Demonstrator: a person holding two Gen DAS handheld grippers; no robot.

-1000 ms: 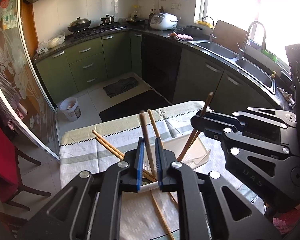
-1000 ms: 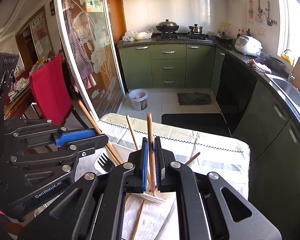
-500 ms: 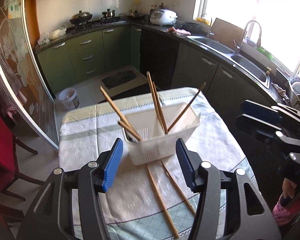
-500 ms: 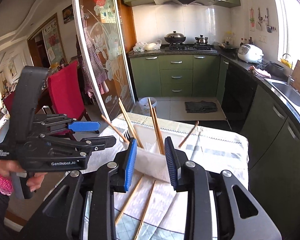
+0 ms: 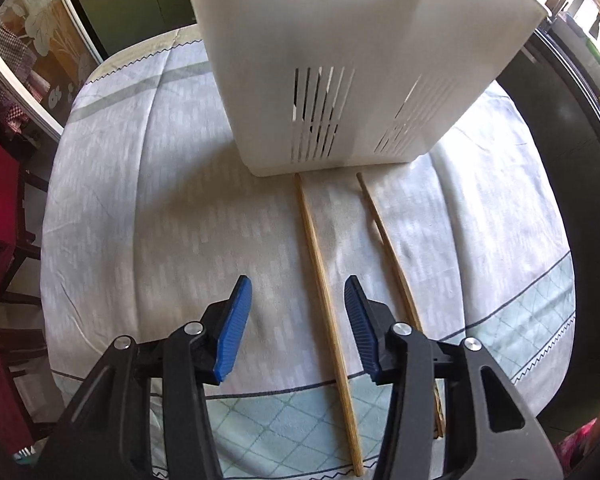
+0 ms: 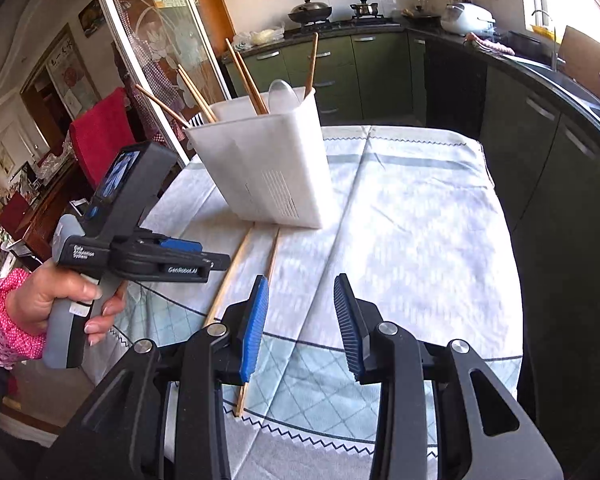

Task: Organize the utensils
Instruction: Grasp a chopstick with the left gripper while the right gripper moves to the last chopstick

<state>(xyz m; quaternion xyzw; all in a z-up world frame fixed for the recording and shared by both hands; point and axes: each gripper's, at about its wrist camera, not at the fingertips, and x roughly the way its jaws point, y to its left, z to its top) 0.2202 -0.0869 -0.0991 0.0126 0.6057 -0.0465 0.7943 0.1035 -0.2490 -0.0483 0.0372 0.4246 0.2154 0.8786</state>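
Observation:
A white slotted utensil holder (image 5: 352, 60) (image 6: 268, 168) stands on the clothed table, with several wooden chopsticks (image 6: 244, 76) and a spoon (image 6: 283, 94) upright in it. Two wooden chopsticks lie on the cloth in front of it: one (image 5: 326, 292) (image 6: 230, 284) passes between the open jaws of my left gripper (image 5: 298, 300), the other (image 5: 388, 244) (image 6: 273, 260) lies just right of it. My left gripper also shows in the right wrist view (image 6: 216, 258), low over the chopsticks. My right gripper (image 6: 300, 304) is open and empty above the cloth.
The round table (image 6: 420, 220) carries a pale patterned cloth and drops off at the front and right. A red-draped chair (image 6: 100, 136) stands at the left. Green kitchen cabinets (image 6: 340, 64) and a dark counter (image 6: 540, 80) lie beyond.
Both grippers released chopsticks into the holder, opened and drew back. My left gripper has since dropped low over the two chopsticks on the cloth.

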